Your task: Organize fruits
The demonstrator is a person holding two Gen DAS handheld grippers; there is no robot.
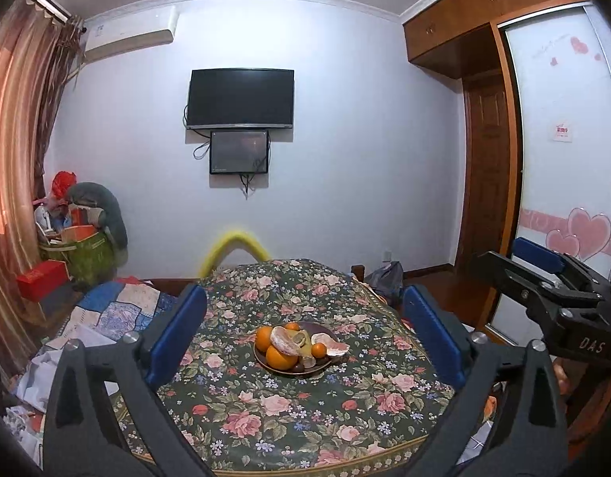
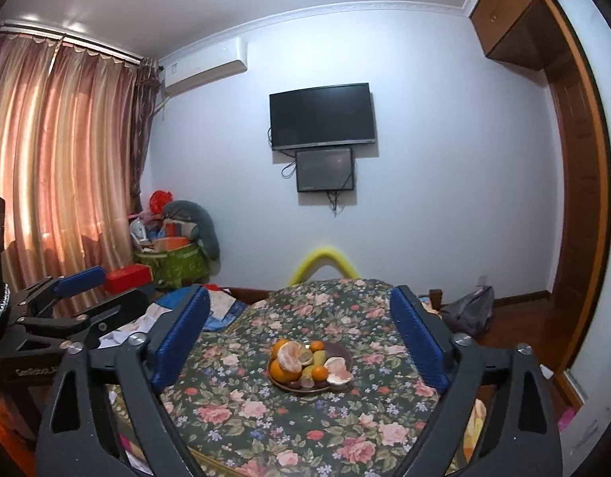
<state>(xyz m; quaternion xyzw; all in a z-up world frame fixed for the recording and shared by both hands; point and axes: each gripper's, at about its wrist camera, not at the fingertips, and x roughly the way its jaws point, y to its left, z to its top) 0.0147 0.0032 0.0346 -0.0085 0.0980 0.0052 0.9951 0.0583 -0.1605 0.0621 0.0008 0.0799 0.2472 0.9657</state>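
While both the left gripper (image 1: 305,334) and right gripper (image 2: 301,338) hang wide open and empty, the heaped fruit (image 1: 283,344) on its plate (image 1: 323,332) at lower centre could roll off if nudged.

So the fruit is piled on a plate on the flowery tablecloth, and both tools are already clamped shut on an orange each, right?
Not quite. The plate of fruit does sit on the flowery tablecloth, but neither tool holds an orange. The left tool and the right tool are both open and empty, short of the plate, as each wrist view shows.
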